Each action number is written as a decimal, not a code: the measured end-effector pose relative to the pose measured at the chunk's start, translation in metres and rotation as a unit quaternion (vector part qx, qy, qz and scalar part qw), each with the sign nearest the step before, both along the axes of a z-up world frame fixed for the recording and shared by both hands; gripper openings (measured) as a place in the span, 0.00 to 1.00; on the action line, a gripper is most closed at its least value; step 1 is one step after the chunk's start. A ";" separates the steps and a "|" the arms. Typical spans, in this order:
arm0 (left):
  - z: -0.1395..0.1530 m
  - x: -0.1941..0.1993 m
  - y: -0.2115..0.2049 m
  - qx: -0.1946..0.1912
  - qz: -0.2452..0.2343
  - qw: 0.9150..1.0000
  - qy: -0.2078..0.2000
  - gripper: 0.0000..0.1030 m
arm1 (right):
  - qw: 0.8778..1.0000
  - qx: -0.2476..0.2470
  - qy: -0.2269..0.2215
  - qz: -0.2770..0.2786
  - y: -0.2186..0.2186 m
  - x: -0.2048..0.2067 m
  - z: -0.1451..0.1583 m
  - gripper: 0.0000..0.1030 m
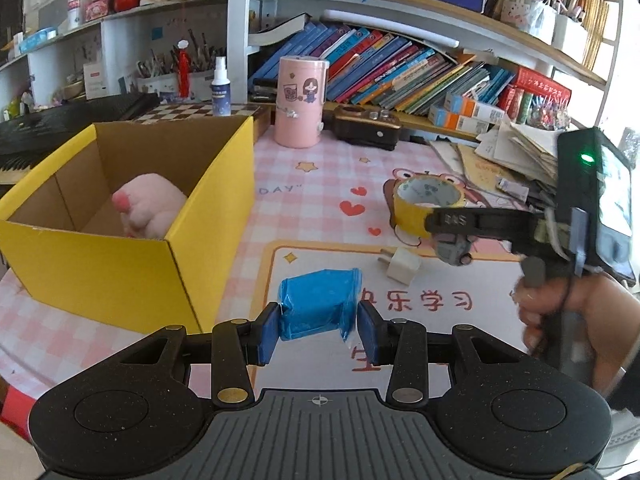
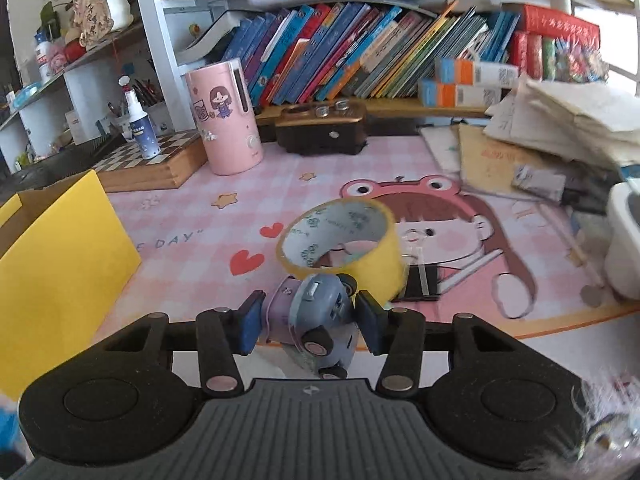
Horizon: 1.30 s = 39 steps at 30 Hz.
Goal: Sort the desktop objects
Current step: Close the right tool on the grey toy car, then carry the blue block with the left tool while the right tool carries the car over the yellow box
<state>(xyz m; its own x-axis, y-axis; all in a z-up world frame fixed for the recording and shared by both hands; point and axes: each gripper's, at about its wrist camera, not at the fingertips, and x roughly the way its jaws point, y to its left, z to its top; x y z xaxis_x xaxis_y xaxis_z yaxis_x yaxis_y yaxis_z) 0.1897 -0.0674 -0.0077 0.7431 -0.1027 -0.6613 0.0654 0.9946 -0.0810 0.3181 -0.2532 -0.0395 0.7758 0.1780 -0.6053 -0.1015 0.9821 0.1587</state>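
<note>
On my desk mat point(image 1: 320, 208): left gripper point(image 1: 318, 330) pinching a blue roll point(image 1: 318, 304); right gripper point(image 2: 310, 326) clamped on a toy car point(image 2: 316, 316); yellow tape point(image 2: 344, 242) just beyond; yellow box point(image 1: 120, 264).

A pink checked mat point(image 2: 208, 216) covered the table. Behind it stood white shelves point(image 1: 238, 20) full of leaning books point(image 2: 328, 52). Bright daylight came from the right side.

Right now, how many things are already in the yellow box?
1: a pink plush on the floor of the box, against its right wall. The near wall hides part of the floor, so more may be there.
</note>
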 end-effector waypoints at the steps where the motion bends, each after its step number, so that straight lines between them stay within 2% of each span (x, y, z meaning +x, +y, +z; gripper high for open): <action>1: 0.000 0.000 -0.001 -0.002 -0.002 1.000 -0.002 0.39 | 1.000 -0.001 -0.002 -0.002 -0.003 -0.005 0.002 0.45; 12: -0.006 -0.009 -0.001 -0.032 -0.017 0.999 -0.004 0.39 | 0.999 0.019 0.027 -0.015 -0.017 -0.073 0.022 0.45; 16: -0.005 -0.017 0.002 -0.025 -0.014 1.000 -0.007 0.39 | 0.999 0.018 0.033 -0.001 -0.008 -0.098 0.029 0.45; 25: -0.004 -0.050 0.036 -0.023 -0.027 0.999 -0.006 0.39 | 0.999 -0.002 0.034 0.027 0.033 -0.157 0.040 0.45; 39: -0.004 -0.114 0.118 -0.010 -0.037 0.999 0.005 0.38 | 0.999 -0.007 0.050 0.014 0.117 -0.235 0.042 0.45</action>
